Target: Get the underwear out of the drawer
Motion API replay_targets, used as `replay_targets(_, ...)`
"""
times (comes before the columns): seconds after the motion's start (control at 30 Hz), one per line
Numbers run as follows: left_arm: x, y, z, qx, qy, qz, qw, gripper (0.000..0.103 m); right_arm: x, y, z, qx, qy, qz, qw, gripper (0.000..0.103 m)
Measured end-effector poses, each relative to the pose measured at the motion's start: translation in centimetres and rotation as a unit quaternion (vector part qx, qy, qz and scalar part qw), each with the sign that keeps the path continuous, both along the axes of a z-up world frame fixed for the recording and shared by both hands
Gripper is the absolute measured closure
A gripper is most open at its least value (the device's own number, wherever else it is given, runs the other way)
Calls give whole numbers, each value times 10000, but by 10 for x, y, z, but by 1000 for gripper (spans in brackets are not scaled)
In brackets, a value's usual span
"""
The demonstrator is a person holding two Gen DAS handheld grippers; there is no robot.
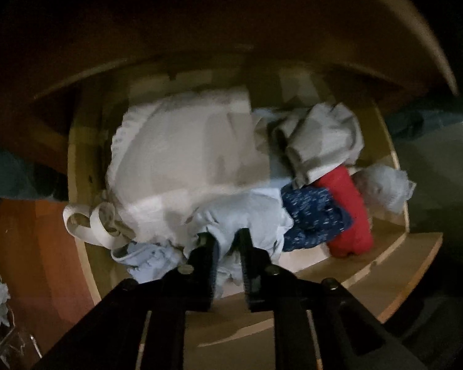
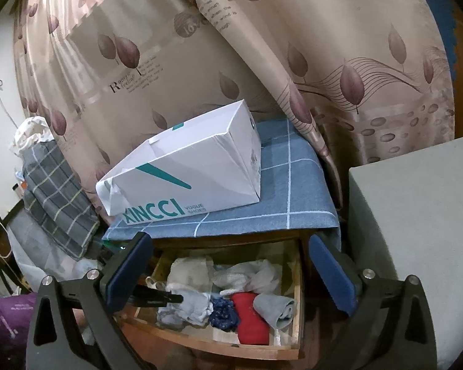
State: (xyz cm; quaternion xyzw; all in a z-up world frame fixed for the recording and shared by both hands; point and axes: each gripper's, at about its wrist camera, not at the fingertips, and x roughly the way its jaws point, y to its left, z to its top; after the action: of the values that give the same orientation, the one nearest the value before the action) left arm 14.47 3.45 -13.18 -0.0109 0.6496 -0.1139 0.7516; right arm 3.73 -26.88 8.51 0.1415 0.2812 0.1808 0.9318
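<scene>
In the open drawer (image 2: 296, 323), near its left front, pale blue underwear (image 1: 247, 219) sits pinched between the left gripper (image 1: 225, 240) jaws. The right gripper (image 2: 231, 274) hangs above the drawer, jaws wide apart, touching nothing.

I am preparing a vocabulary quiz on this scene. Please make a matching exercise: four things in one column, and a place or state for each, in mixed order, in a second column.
Things:
1. white cardboard shoe box
2. red folded cloth
3. left gripper
4. right gripper

Places or states:
a. fingers wide apart, above the open wooden drawer
b. on the blue checked cloth on top of the cabinet
c. fingers closed on the pale blue garment
d. in the drawer, beside the dark blue speckled cloth

Pairs: 1-b, 2-d, 3-c, 4-a
</scene>
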Motion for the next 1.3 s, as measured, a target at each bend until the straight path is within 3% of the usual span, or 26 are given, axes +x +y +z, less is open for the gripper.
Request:
replay_targets(0.13,3,-3,-9,280,117,46,9995,75,0,4,0,-54,-8,94,9999,1)
replay_targets(0.23,5,-6,-9,413,-39,31,9991,66,-1,6,0,-65,8,150,9999,1)
replay_targets(0.27,4,-7,-9,467,-80,39,9989,58,-1,6,0,-56,12,161,9999,1)
replay_targets(0.4,7,-11,-9,605,-110,-17,9981,55,-1,7,-1,-55,32,214,9998,1)
replay_targets(0.5,10,-7,-13,456,34,98,9989,53,-1,9,-1,-75,49,258,9996,1)
replay_targets(0.67,17,2,-25,-133,385,642,9971,50,0,17,-2,-198,83,369,9991,1)
replay_targets(0.77,21,0,-34,-137,553,616,9965,48,-1,19,-3,-252,93,402,9988,1)
replay_targets(0.83,21,-3,-36,-137,556,440,9974,49,0,19,-3,-233,102,392,9989,1)
replay_targets(0.97,14,-11,-30,180,313,142,9992,70,1,16,-4,-191,152,304,9992,1)
replay_targets(1.03,9,-17,-23,265,144,-31,9995,73,2,17,-5,-259,191,291,9991,1)
replay_targets(1.2,-19,-15,22,-100,-407,-157,9990,74,9,22,-14,-574,507,378,9963,1)
replay_targets(1.3,-39,-5,52,-417,-670,-142,9968,74,20,27,-26,-828,929,515,9909,1)
